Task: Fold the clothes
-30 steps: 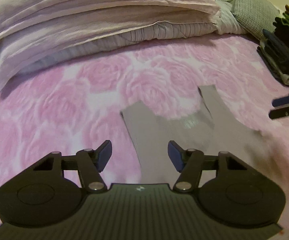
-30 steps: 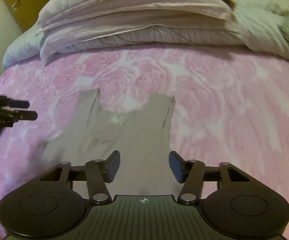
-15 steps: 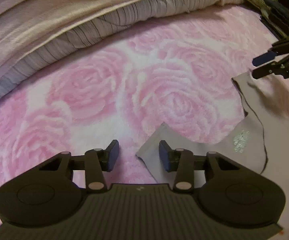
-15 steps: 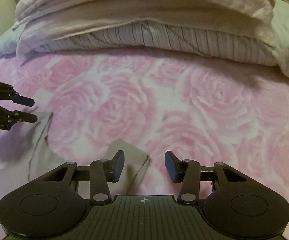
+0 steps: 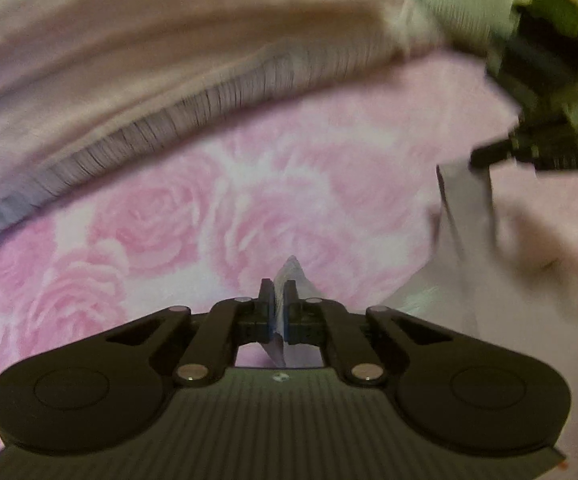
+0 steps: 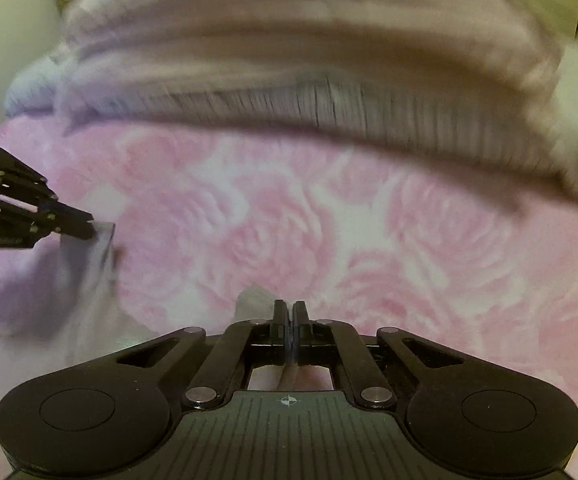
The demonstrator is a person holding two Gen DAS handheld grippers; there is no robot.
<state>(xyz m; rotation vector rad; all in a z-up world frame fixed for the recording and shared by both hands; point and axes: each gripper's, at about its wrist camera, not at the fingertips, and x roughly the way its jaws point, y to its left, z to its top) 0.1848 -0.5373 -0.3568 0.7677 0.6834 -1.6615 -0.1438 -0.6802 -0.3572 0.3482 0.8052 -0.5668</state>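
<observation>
A grey sleeveless top lies on the pink rose-print bedspread, blurred by motion. My left gripper has its jaws closing tight on the tip of one shoulder strap, pads pressing the cloth. In the right wrist view my right gripper is closing the same way on the other strap, which pokes out just left of the fingers. Each view also shows the other gripper pinching its strap: the right gripper at the far right, the left gripper at the far left above the grey top.
A stack of folded pale pink and striped bedding runs across the back of the bed. Dark folded clothes sit at the far right. A light wall borders the bed's left side.
Both grippers moved forward and down to the two strap tips and went from open to shut on them. The straps now stand pinched up off the bedspread.
</observation>
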